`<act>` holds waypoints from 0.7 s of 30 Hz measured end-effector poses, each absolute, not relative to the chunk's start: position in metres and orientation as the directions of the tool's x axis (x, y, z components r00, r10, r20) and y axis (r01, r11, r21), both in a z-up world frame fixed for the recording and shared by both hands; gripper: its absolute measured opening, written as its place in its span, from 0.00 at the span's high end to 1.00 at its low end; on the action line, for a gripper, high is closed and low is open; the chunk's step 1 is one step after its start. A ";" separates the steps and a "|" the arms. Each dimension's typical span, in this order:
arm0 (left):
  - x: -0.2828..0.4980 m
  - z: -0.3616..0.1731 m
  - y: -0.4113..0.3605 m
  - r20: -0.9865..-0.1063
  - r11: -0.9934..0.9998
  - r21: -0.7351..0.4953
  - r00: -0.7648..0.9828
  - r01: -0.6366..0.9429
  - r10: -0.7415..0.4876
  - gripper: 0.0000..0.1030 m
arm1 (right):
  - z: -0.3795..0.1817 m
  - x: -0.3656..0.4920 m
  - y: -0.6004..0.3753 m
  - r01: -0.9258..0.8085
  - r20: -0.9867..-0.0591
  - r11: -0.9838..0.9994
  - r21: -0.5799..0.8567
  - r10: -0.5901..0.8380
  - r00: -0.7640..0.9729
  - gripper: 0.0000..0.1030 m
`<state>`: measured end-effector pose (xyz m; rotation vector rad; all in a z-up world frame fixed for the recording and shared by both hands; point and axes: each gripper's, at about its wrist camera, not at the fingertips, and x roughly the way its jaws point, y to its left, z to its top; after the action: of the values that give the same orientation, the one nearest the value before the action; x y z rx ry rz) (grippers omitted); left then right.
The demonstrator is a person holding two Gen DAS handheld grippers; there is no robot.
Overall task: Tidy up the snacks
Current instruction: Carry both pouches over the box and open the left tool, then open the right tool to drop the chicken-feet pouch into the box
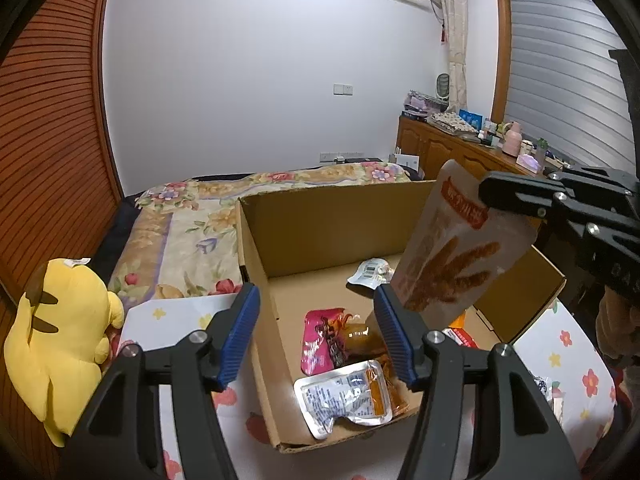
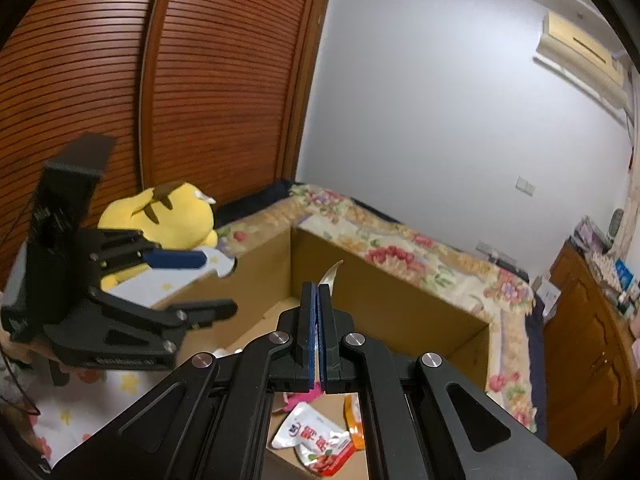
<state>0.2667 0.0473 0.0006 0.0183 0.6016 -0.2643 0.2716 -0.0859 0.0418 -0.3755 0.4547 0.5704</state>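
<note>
The right claw [image 1: 486, 202] pinched the big snack pouch [image 1: 460, 248] by its top edge above the cardboard box [image 1: 256, 264], the left claw [image 1: 320, 336] hung spread (and empty) over the box's near end, so best lower before letting go.

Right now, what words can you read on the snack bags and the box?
Held pouch: red banner of Chinese characters, too blurred to read.
Silver packet: tiny print, unreadable.
White-and-red packet: big red Chinese characters, blurred.
Cardboard box: no text visible.
</note>
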 end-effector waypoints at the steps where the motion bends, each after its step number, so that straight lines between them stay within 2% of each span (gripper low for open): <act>1: 0.266 0.000 0.047 -0.562 0.966 -0.059 0.792 0.251 -0.240 0.42 | 0.040 0.272 -0.088 -0.580 -0.499 0.786 -0.215 0.422 0.757 1.00; 21: 0.240 -0.008 0.021 -0.572 0.954 -0.061 0.773 0.293 -0.274 0.42 | -0.008 0.283 -0.161 -0.474 -0.603 0.876 -0.096 0.328 0.727 0.99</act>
<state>0.2403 0.0207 -0.0082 0.0317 0.6146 -0.3068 0.2832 -0.1607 -0.0078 -0.2512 0.6132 0.4466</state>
